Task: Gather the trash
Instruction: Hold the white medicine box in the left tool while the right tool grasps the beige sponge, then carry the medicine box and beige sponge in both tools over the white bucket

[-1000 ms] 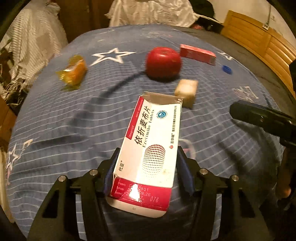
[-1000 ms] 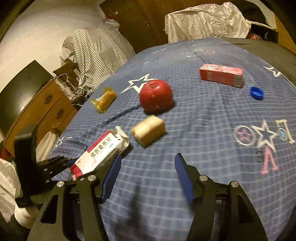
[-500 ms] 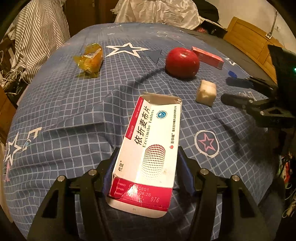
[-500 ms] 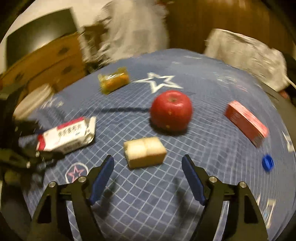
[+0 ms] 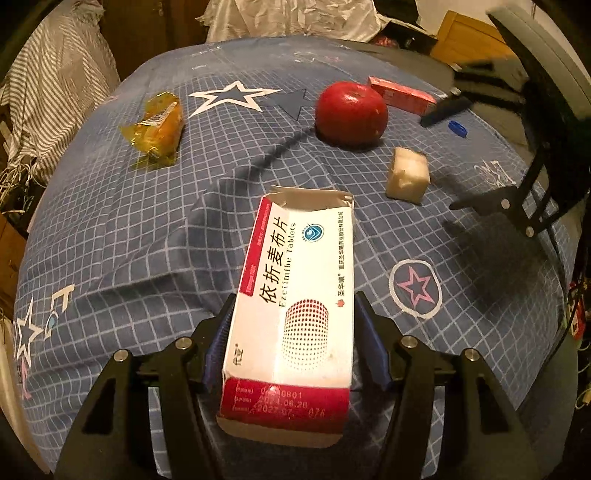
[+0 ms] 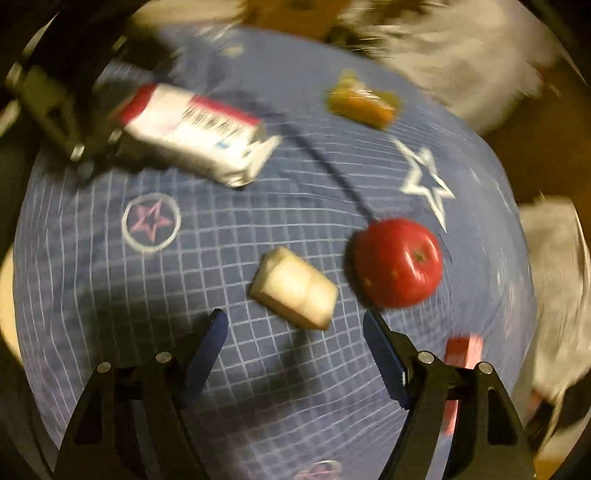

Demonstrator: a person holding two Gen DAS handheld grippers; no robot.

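My left gripper (image 5: 291,325) is shut on an empty white and red tablet box (image 5: 295,295), held over the blue checked bed cover (image 5: 129,240). The box also shows in the blurred right wrist view (image 6: 192,129). My right gripper (image 6: 295,325) is open and empty, just short of a pale cream block (image 6: 295,288), which also shows in the left wrist view (image 5: 406,177). A yellow wrapper (image 5: 159,129) lies at the far left. A small red box (image 5: 402,94) and a blue bottle cap (image 5: 457,129) lie at the far right.
A red apple (image 5: 351,112) sits beyond the cream block, and is right of it in the right wrist view (image 6: 399,262). Striped clothes (image 5: 48,92) hang at the left. White bedding (image 5: 295,18) lies behind the bed. A wooden headboard (image 5: 465,40) is at the right.
My right gripper has swung round fast and come closer to the cream block. My left gripper still holds the tablet box and has shifted only a little.
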